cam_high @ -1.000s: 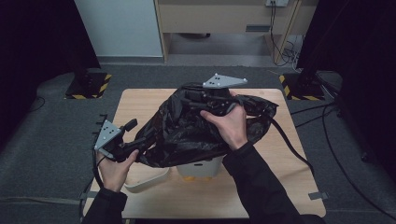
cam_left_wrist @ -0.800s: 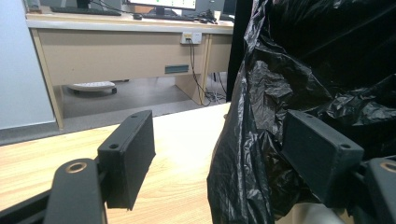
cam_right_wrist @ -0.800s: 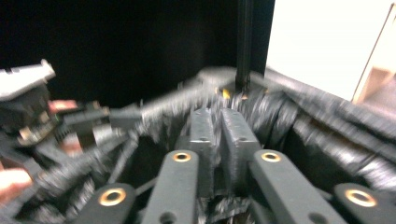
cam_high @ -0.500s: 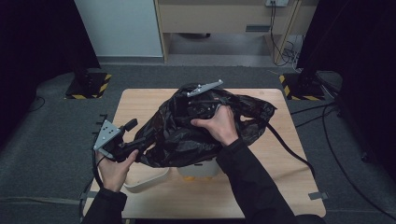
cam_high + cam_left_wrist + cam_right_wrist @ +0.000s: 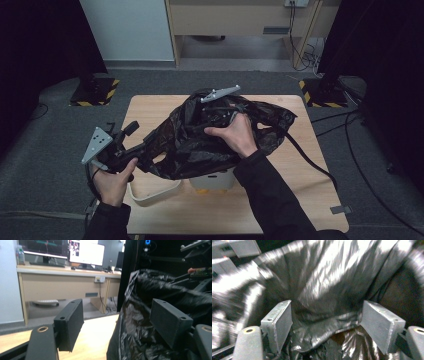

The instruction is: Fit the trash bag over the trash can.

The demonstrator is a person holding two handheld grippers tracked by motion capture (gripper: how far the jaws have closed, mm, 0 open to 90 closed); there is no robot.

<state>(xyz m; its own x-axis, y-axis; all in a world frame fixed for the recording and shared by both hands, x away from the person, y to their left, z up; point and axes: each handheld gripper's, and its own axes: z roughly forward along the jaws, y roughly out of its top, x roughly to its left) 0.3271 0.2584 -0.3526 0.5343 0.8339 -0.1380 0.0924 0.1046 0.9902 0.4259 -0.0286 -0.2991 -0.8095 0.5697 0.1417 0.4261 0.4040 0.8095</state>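
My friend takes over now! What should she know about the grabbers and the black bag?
Left gripper: jaws open; the black bag lies against one jaw, not pinched.
Right gripper: jaws have just been opening and stand wide, with folds of bag between them, not clamped.
The bag is draped over a white bin on the table; a white bowl sits beside it.
Done: bag draped over the bin. Left, probably: fitting the bag to the bin.

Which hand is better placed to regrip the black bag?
Right. The right gripper has its jaws open with a fold of the black bag between them; the left gripper sits at the bag's edge.
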